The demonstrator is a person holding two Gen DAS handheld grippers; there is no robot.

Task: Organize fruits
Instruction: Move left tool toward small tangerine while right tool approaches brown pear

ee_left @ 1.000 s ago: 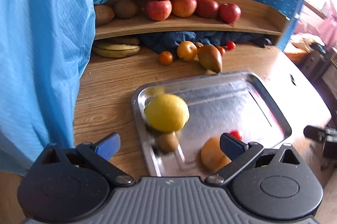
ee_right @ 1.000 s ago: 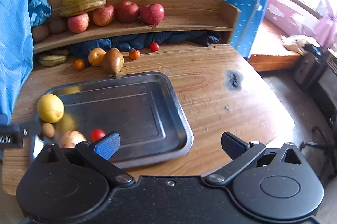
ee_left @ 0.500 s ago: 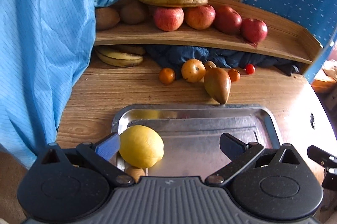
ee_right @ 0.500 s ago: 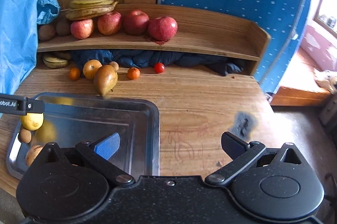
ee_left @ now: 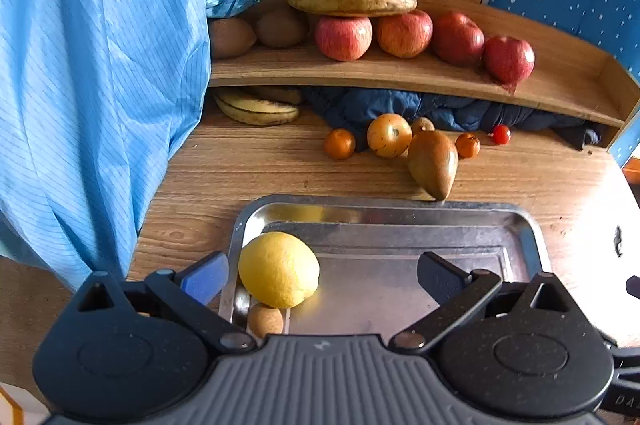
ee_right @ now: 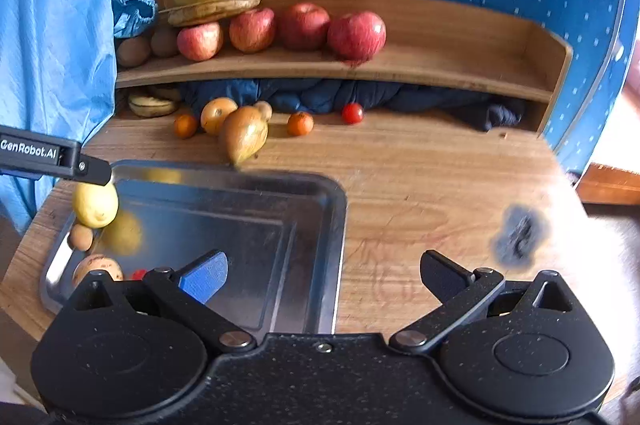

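Count: four apples (ee_left: 343, 37) in a row on the shelf (ee_left: 400, 73), two bananas (ee_left: 352, 1) stacked on them. On the tray (ee_right: 336, 225): one lemon (ee_left: 279, 269), one small brown fruit (ee_left: 265, 320) touching it.

Left gripper (ee_left: 320, 277): fingers spread, empty, over the tray's near edge; the lemon sits just inside its left finger.

Right gripper (ee_right: 322, 275): fingers spread, empty, straddling the tray's right rim. Bare tabletop (ee_right: 440, 185) lies ahead and to its right.
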